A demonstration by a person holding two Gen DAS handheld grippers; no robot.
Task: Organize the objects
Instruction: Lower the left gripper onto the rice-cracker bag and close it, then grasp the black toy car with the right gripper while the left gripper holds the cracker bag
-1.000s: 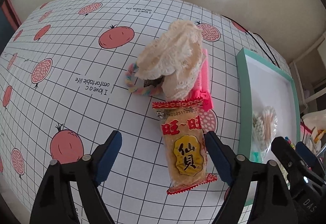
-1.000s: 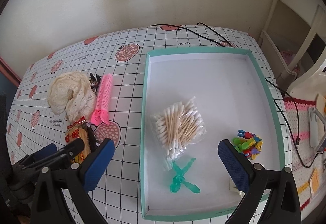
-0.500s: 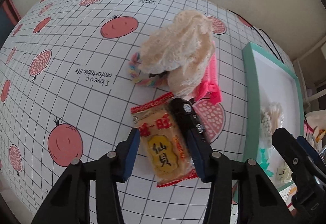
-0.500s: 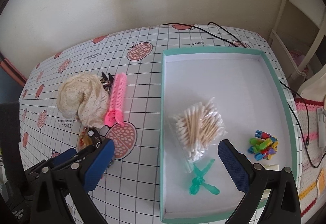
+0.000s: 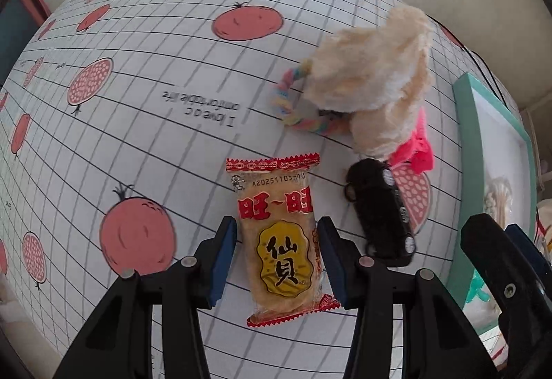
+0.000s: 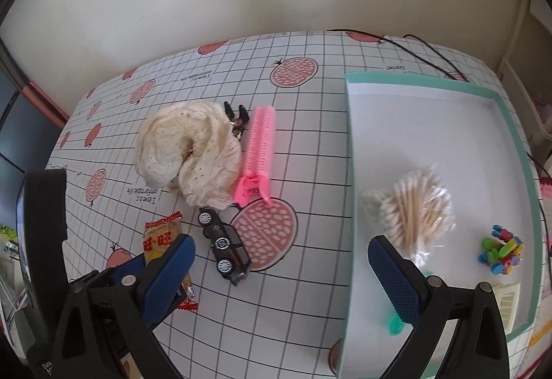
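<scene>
The left gripper has its 2 blue-padded jaws pressed against the long sides of a clear rice-cracker packet with red crimped ends, gripping it above the grid-patterned tablecloth with red fruit prints. The packet reads "旺~旺" in red, "仙貝" on a yellow badge, and the code "A20251105" near its far end. Just right of it lies a black toy car, tipped on its side with its wheels showing. Farther off sit a cream lace cloth bundle, a pastel twisted hair tie and a pink comb-like hair clip. The cloth print reads "I love a comfortable life".

The right gripper hangs wide open, holding nothing. At the right, the teal-rimmed white tray holds a clear bag of wooden cotton swabs and a cluster of small multicoloured blocks.
</scene>
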